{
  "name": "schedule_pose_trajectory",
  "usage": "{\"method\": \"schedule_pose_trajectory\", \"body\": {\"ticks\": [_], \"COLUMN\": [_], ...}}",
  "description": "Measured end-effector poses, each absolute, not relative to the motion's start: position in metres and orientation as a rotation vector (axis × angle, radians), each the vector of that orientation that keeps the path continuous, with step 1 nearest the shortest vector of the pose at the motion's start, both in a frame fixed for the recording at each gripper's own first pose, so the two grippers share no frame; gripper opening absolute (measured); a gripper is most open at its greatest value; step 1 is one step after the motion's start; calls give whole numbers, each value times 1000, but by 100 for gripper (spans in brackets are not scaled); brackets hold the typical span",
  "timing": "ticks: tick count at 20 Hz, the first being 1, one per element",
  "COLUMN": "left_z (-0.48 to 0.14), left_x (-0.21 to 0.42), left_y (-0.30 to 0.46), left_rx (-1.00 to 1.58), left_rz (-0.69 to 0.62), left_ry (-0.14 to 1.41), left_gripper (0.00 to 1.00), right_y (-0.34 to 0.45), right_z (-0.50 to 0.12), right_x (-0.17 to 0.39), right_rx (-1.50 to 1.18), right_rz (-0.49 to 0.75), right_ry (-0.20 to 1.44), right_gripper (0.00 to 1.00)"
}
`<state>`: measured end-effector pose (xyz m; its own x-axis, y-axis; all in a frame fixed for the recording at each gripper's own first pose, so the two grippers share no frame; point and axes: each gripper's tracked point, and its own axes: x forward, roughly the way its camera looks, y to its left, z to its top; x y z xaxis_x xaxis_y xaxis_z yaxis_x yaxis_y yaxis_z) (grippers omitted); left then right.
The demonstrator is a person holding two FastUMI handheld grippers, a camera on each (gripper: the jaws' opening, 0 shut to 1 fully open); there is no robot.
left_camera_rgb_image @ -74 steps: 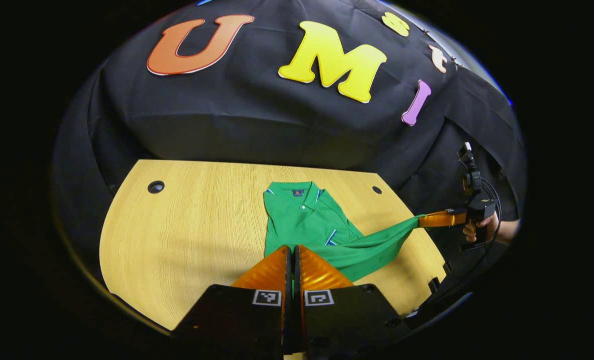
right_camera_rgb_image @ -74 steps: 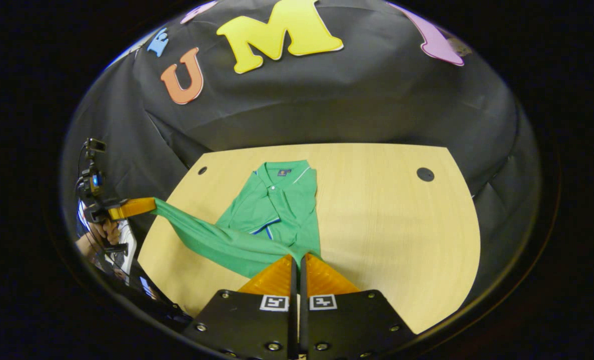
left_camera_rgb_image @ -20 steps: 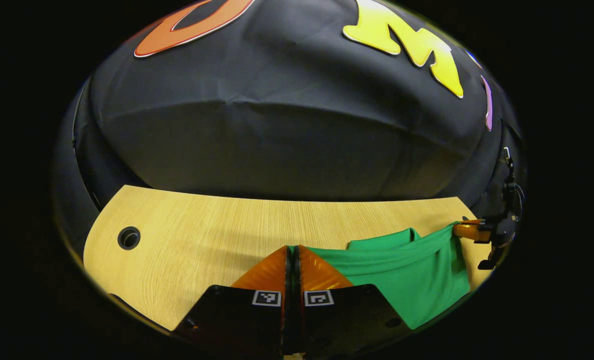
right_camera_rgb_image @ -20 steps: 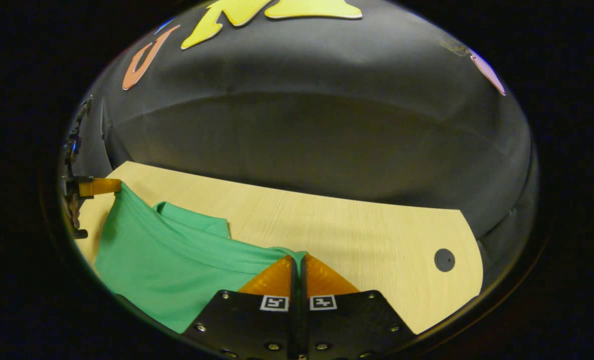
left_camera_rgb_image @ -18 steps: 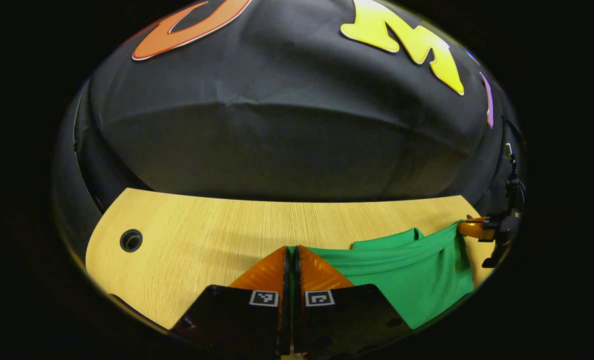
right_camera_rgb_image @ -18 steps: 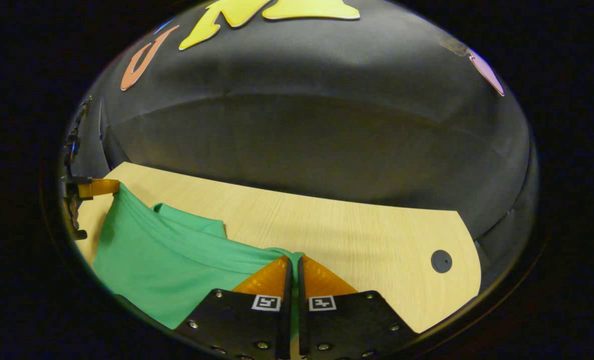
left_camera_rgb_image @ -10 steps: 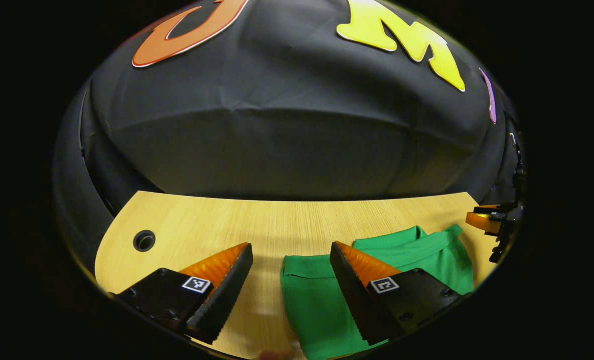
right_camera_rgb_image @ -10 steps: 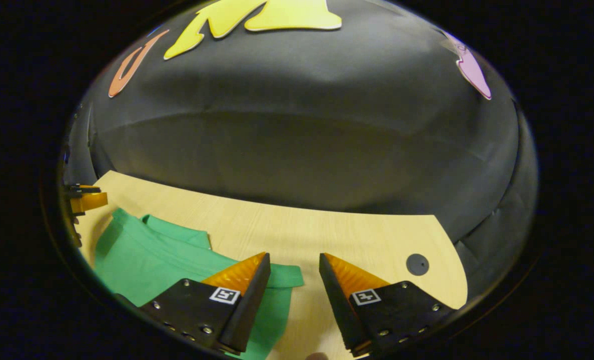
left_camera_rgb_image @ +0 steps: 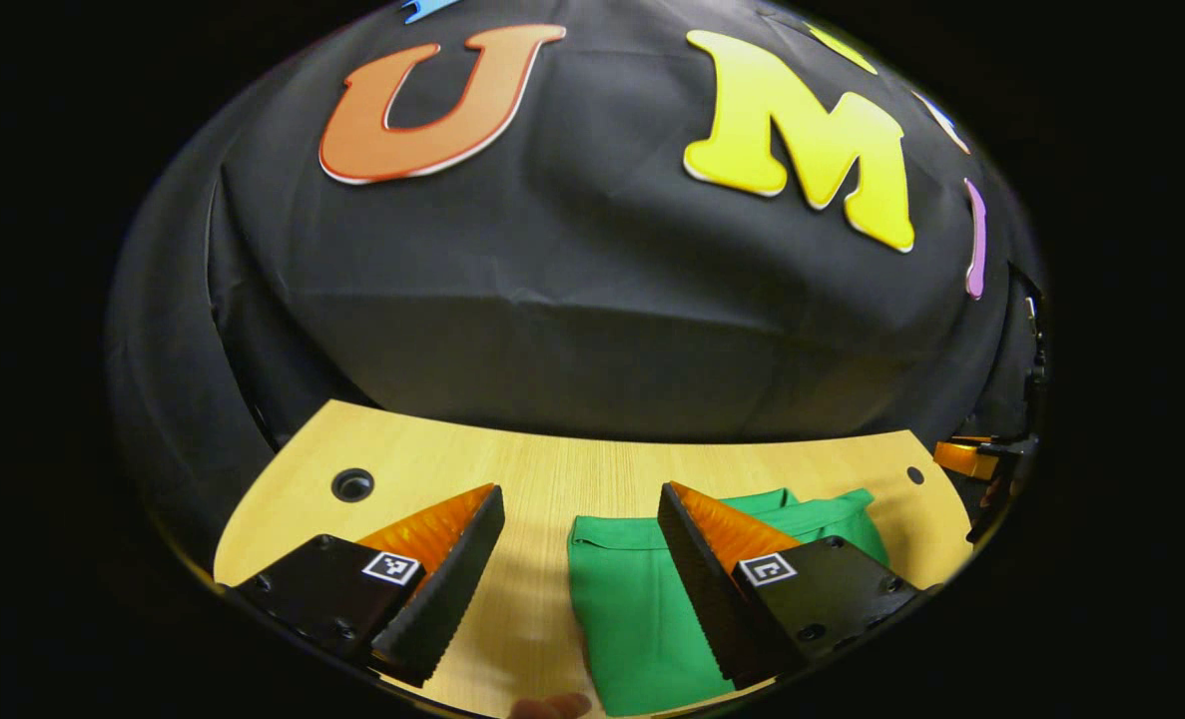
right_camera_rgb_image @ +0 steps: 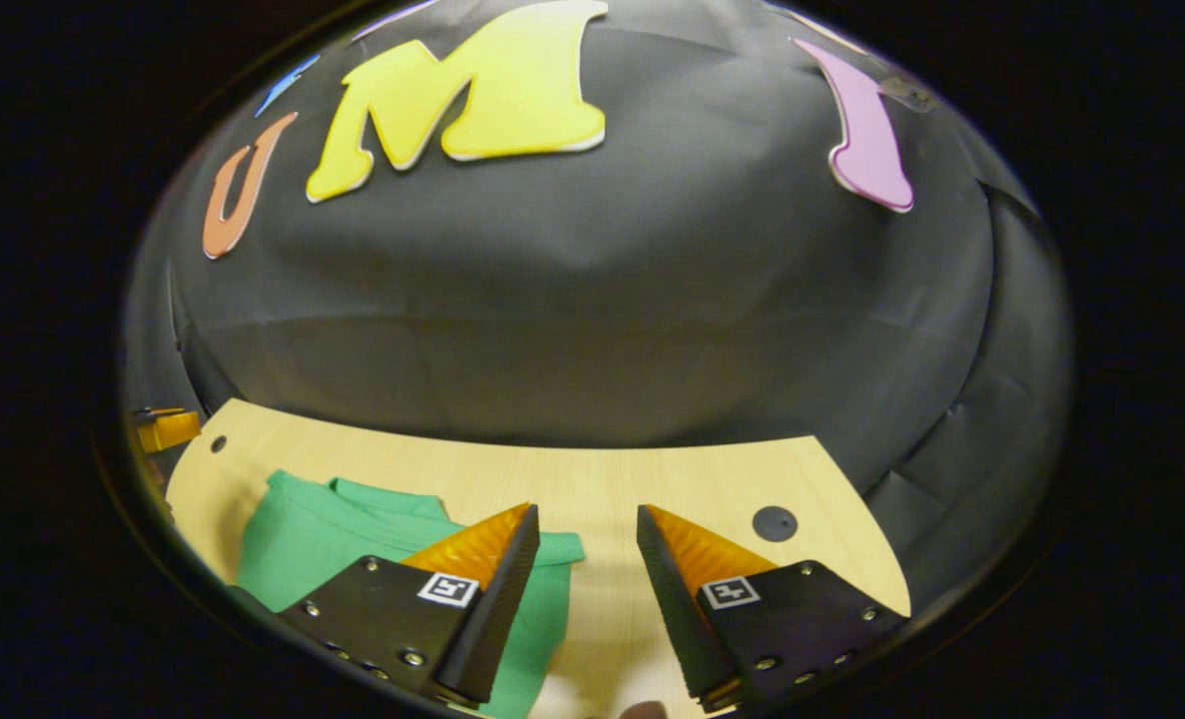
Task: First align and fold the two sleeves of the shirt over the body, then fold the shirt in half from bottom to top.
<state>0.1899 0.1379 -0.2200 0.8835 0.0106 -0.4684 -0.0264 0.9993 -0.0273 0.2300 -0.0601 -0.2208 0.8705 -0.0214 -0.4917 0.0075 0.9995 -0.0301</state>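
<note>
**Fold is down, but the top edge may still slip**

From where I stand, the green shirt (left_camera_rgb_image: 642,599) lies on the wooden table (left_camera_rgb_image: 432,469), folded into a compact rectangle. Its upper hem sits near the far side of the table, and a bit of collar looks out behind it. The sleeves are not visible, so I judge they are tucked inside and the bottom-to-top fold is made.

The left gripper (left_camera_rgb_image: 577,559) has its jaws wide apart with nothing between them; it hangs over the left corner of the shirt. The right gripper (right_camera_rgb_image: 582,579) also has its jaws spread and holds nothing; it hangs over the right corner. In the left gripper view the right gripper is seen small at the far right edge.

What can go wrong now, in my opinion:

- A finger (left_camera_rgb_image: 722,559) seems low over the cloth. If it is drawn back at this height, it may catch the hem and pull the top layer open.
- The top layer does not seem to meet the collar exactly, so the fold could look uneven; I cannot tell how much.
- The cloth is soft and may spring back a little.
</note>
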Motion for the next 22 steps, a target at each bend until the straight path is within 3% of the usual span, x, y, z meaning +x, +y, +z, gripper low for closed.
{"method": "schedule_pose_trajectory", "body": {"ticks": [10, 14, 16, 17, 21, 22], "left_z": [-51, -13, 3, 9, 13, 12], "left_x": [79, 27, 0, -12, -55, -67], "left_y": [95, 65, 51, 43, 12, 5], "left_rx": [0, 4, 6, 4, -29, -45], "left_rz": [23, -2, -2, -1, 16, 23], "left_ry": [214, 130, 93, 79, 59, 58], "left_gripper": [99, 98, 91, 98, 98, 93], "right_y": [-64, -47, -39, -37, -34, -39], "right_z": [-78, -26, -8, -1, 9, 8], "right_x": [97, 40, 11, -1, -46, -56], "right_rx": [1, -5, -1, 5, 33, 34], "right_rz": [-37, -10, 6, 8, 30, 25], "right_ry": [308, 191, 132, 109, 63, 61], "right_gripper": [66, 66, 66, 68, 68, 67]}}
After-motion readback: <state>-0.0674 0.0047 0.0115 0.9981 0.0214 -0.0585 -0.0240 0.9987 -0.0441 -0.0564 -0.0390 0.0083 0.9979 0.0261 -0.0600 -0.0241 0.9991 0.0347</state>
